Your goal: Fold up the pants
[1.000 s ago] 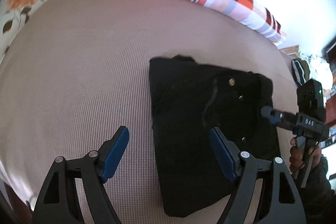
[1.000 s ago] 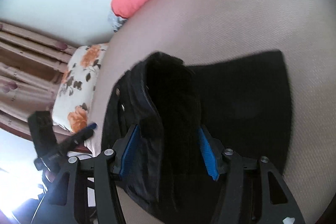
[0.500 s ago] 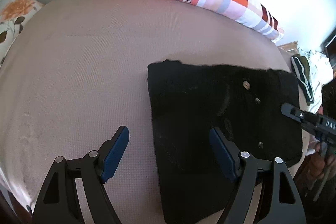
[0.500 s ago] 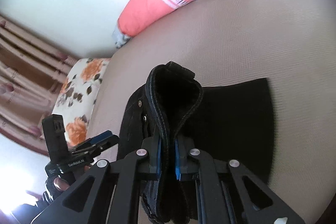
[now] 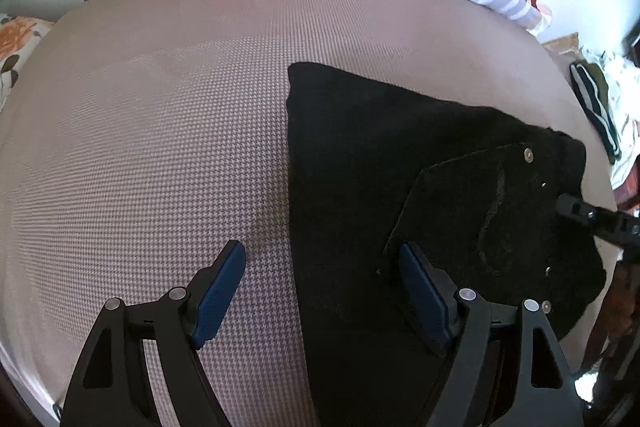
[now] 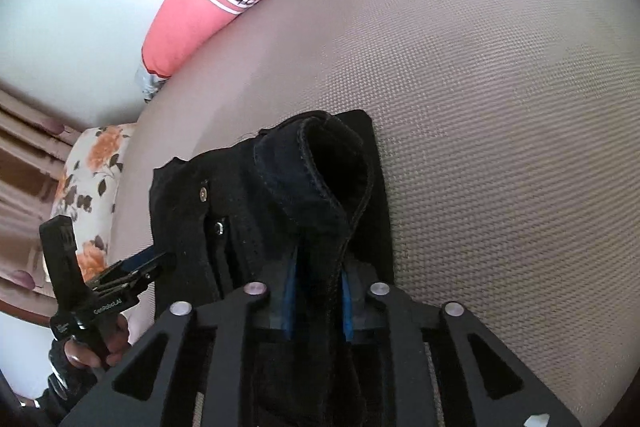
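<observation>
From my left wrist, my left tongs (image 5: 320,291) hang spread wide over the bed (image 5: 160,147), one finger above the folded black pants (image 5: 400,167). From my right wrist, my right tongs (image 6: 318,301) pinch the pants' raised waistband (image 6: 320,179).

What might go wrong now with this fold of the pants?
1. The right gripper pinches only a thick bunch of the waistband of the pants; the bunch may slip out when pulled.
2. The left gripper is open and holds nothing, so the pants may drag across the bed and the fold may come out crooked.
</observation>
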The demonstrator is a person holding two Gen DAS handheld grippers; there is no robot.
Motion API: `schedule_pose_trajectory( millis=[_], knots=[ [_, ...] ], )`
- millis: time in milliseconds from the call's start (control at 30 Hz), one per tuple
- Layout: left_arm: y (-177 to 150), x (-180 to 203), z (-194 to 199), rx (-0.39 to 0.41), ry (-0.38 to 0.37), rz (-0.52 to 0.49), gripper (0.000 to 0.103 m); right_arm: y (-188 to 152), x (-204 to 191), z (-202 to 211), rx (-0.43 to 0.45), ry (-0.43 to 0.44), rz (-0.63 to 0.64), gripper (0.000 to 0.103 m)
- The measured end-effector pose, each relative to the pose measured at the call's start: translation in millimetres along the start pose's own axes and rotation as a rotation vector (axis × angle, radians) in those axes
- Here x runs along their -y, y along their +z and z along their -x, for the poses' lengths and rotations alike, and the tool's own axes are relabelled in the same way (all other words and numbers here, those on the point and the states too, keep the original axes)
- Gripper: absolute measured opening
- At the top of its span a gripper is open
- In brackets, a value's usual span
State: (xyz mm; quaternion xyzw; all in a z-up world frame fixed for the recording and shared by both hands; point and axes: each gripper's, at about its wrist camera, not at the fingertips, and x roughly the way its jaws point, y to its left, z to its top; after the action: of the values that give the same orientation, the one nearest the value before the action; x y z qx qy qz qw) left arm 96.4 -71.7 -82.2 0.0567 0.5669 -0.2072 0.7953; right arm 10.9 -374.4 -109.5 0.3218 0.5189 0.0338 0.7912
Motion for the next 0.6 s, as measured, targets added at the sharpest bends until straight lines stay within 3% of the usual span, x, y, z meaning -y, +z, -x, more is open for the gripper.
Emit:
schedule_pose_trajectory(
  millis=[100, 333, 600],
  knots=[
    [-1.4, 1.7, 5.3, -0.003, 0.006, -0.009, 0.080, -4.4, -1.6, 11.9, -0.001, -0.025, 0.004, 0.025],
    [-26.4, 18.8, 15.7, 0.004, 0.024, -0.077, 0.080, -34.7, -14.5, 37.8, -0.021, -0.122, 0.077, 0.025],
    [-41.1, 27.6, 22.0, 0.019, 0.037, -0.094, 0.080, -50.4, -14.5, 42.0, -0.037, -0.147, 0.066, 0.024]
  ],
)
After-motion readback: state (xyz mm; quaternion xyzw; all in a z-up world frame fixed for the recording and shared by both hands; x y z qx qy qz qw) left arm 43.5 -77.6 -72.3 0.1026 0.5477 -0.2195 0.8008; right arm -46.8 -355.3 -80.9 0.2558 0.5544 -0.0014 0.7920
